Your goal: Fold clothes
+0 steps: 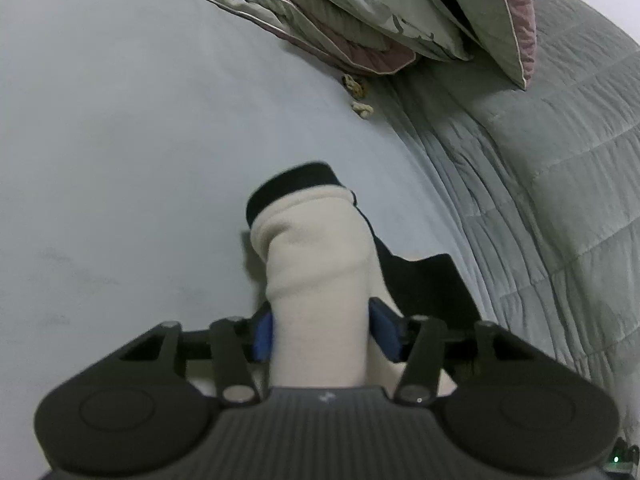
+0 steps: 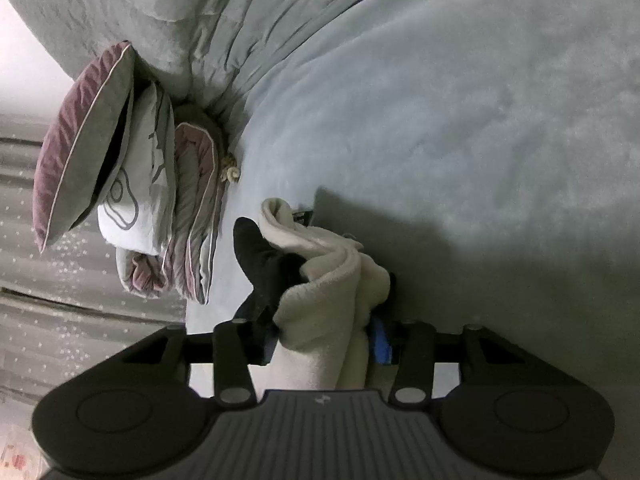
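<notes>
A cream fleece garment [image 1: 316, 264] with black trim at its far end hangs over the pale blue bed sheet [image 1: 120, 160]. In the left wrist view a thick fold of it runs between the blue pads [image 1: 262, 336], and my left gripper [image 1: 324, 332] is shut on it. In the right wrist view the same cream and black garment [image 2: 328, 280] bunches up between the jaws, and my right gripper [image 2: 324, 340] is shut on it. The right wrist view is rolled on its side. The cloth hides the fingertips in both views.
Stacked pillows [image 1: 380, 12] in grey, mauve and white lie at the head of the bed, also seen as pillows [image 2: 128, 184] at the left. A grey quilted duvet [image 1: 540, 180] covers the right side. A small beige knotted object [image 1: 362, 108] sits by the pillows.
</notes>
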### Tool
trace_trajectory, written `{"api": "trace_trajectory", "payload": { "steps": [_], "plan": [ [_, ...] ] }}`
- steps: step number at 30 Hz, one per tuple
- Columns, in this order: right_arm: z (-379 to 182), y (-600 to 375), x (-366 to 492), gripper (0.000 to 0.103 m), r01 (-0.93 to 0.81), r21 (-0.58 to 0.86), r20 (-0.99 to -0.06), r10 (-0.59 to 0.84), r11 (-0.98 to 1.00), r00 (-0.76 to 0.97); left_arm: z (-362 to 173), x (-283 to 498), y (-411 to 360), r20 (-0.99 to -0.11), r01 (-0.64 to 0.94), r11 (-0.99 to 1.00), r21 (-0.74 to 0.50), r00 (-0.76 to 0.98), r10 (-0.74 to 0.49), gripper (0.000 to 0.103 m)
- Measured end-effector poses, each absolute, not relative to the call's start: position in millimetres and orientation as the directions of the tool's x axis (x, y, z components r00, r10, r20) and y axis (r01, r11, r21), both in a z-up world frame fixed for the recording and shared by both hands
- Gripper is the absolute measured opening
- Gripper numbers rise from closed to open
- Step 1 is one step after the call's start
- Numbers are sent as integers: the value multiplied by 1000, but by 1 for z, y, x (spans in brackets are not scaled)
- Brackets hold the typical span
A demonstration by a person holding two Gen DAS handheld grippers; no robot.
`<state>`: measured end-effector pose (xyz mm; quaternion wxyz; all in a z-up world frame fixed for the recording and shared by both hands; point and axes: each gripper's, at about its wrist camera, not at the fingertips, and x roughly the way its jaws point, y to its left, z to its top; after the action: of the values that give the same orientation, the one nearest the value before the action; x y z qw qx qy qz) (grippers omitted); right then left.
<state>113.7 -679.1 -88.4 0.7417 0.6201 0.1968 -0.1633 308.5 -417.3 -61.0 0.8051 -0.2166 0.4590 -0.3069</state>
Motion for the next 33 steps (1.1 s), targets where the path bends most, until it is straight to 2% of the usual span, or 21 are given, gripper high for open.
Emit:
{"api": "trace_trajectory", "payload": {
  "steps": [4, 7, 9, 13, 16, 18, 19, 21, 23, 27, 29, 33],
  "plan": [
    [-79, -685, 111, 56, 486, 848, -494, -15, 211, 869, -34, 295, -409, -530, 354, 751, -557, 546, -649, 56],
    [-63, -683, 109, 57, 489, 831, -495, -49, 265, 867, -16, 284, -414, -418, 435, 769, -469, 657, -627, 56],
    [-54, -677, 105, 58, 512, 810, -506, -99, 286, 857, -13, 278, -426, -379, 493, 766, -412, 672, -636, 53],
    [-31, -666, 93, 58, 556, 746, -472, -297, 368, 830, -29, 275, -448, -377, 546, 764, -343, 665, -644, 44],
    [-19, -660, 97, 57, 527, 688, -384, -365, 499, 848, -46, 277, -454, -377, 558, 756, -342, 655, -654, 38],
    [-18, -655, 113, 49, 417, 645, -313, -277, 641, 909, -59, 276, -454, -371, 572, 747, -339, 649, -665, 28],
    [-19, -654, 123, 40, 344, 623, -288, -203, 702, 936, -64, 277, -454, -369, 574, 745, -339, 648, -667, 23],
    [-26, -650, 140, 25, 275, 573, -281, -130, 772, 951, -72, 281, -455, -365, 577, 743, -339, 647, -669, 22],
    [-36, -643, 156, 21, 279, 475, -317, -134, 835, 939, -80, 285, -451, -366, 576, 742, -342, 646, -670, 22],
    [-59, -641, 174, 0, 379, 320, -386, -246, 868, 889, -88, 289, -451, -380, 570, 746, -343, 642, -666, 19],
    [-73, -646, 177, 0, 415, 309, -409, -274, 856, 870, -93, 291, -452, -390, 568, 749, -340, 640, -662, 18],
    [-77, -647, 175, 0, 422, 306, -393, -290, 854, 873, -96, 294, -450, -392, 565, 744, -357, 633, -668, 18]
  ]
}}
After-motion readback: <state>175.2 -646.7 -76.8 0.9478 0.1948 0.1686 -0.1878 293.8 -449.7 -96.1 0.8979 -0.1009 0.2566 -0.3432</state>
